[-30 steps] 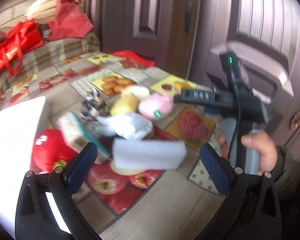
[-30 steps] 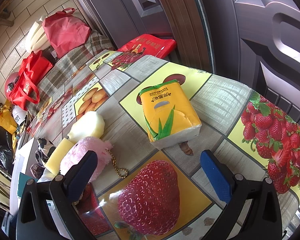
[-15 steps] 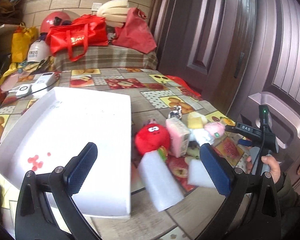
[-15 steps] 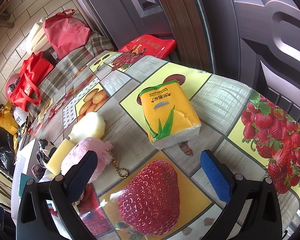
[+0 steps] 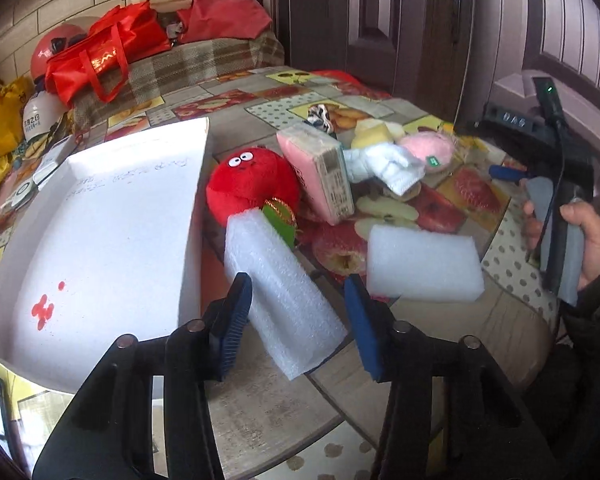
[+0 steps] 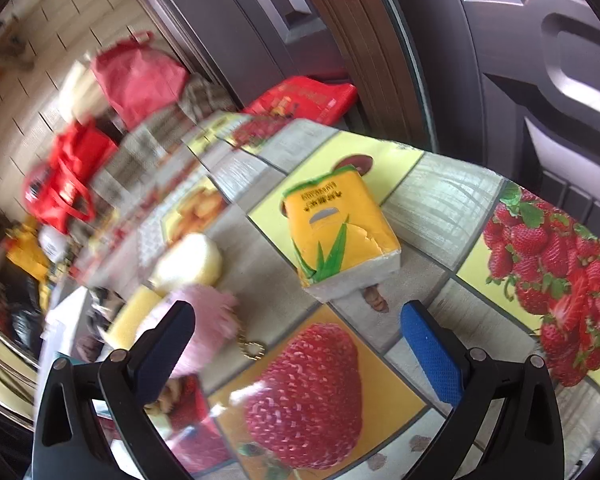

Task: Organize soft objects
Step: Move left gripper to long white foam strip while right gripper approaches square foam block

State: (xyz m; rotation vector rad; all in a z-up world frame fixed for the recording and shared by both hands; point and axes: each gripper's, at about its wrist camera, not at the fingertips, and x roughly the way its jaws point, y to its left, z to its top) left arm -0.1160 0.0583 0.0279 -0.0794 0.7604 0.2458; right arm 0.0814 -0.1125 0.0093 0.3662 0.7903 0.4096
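In the left wrist view my left gripper (image 5: pixel 296 320) has its jaws around a long white foam block (image 5: pixel 280 292); both pads look close to its sides, contact unclear. A second white foam block (image 5: pixel 422 264) lies to its right. Behind them are a red plush (image 5: pixel 252 184), a pink tissue pack (image 5: pixel 320 172), a white cloth (image 5: pixel 388 160) and a pink fluffy ball (image 5: pixel 428 148). A white tray (image 5: pixel 100 240) lies at the left. My right gripper (image 6: pixel 296 344) is open and empty above the table, in front of a yellow tissue pack (image 6: pixel 336 232). The pink fluffy ball (image 6: pixel 204 320) is beside its left finger.
A dark door (image 6: pixel 500 60) stands close behind the table's right edge. Red bags (image 5: pixel 112 52) sit on a plaid-covered seat at the back. The right gripper's handle and hand (image 5: pixel 560 208) show in the left wrist view. Yellow sponges (image 6: pixel 188 260) lie left of the yellow pack.
My left gripper has swung left from the pile, come down onto the long foam block and narrowed its jaws around it. The right gripper has shifted slightly; its view is blurred.
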